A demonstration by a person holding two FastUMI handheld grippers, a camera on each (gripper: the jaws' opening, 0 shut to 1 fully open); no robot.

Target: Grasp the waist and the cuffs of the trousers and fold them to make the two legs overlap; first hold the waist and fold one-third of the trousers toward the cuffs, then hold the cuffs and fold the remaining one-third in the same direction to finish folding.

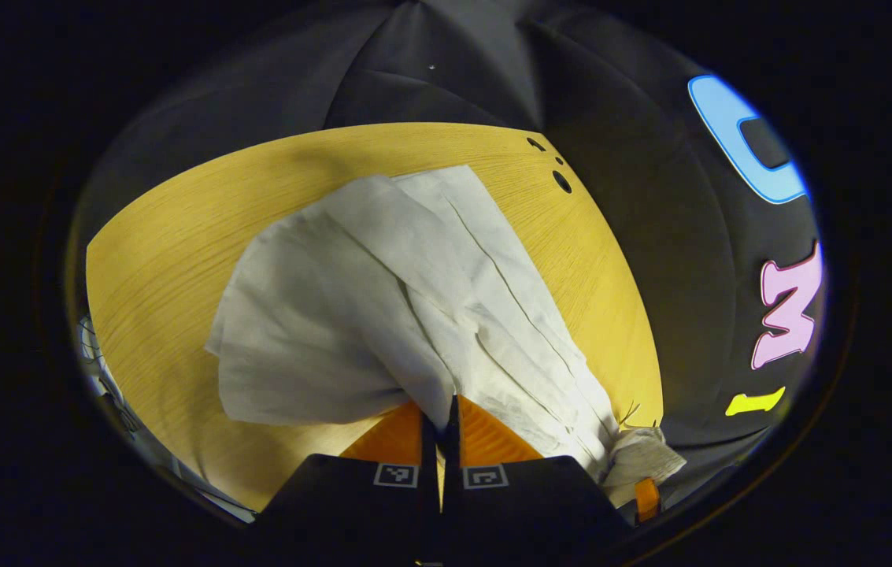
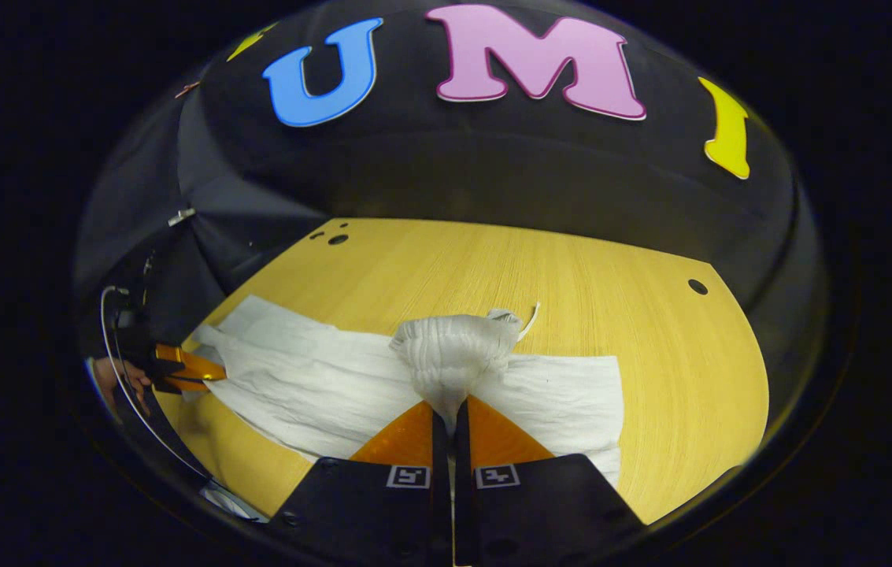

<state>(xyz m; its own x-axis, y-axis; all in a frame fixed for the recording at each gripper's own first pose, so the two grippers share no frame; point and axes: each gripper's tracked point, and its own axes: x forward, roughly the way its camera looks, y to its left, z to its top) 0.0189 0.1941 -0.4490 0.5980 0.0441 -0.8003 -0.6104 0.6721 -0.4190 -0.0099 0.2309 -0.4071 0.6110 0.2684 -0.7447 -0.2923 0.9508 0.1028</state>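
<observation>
Trousers (image 1: 383, 315) made of pale cloth lie spread on the yellow wooden tabletop (image 1: 170, 236) in the left gripper view. The left gripper (image 1: 439, 409) sits at the near edge of this view. Its two fingers are pressed together with a fold of the cloth pinched between them. From that pinch the cloth fans out toward the far side of the tabletop. One long leg runs to the near right, where its end hangs at the tabletop's edge. The right gripper (image 1: 646, 498) shows there too, very small, at that end of the cloth. A few small dark holes (image 1: 561, 181) mark the far right corner of the tabletop. The black booth wall (image 1: 430, 87) stands behind.

In the right gripper view the trousers (image 2: 320, 378) lie as a long flat strip across the near part of the tabletop (image 2: 571, 291). The right gripper (image 2: 449, 416) is at the near edge, and its fingers are squeezed onto a bunched, gathered lump of the cloth that stands up from the strip. It looks like the waist, with a small tag or string poking out on the right. Far off to the left, the left gripper (image 2: 205, 370) holds the other end of the strip, and a hand (image 2: 111, 382) shows behind it. A thin cable (image 2: 119, 378) curves past that hand. One dark hole (image 2: 697, 287) sits near the right edge of the tabletop.
</observation>
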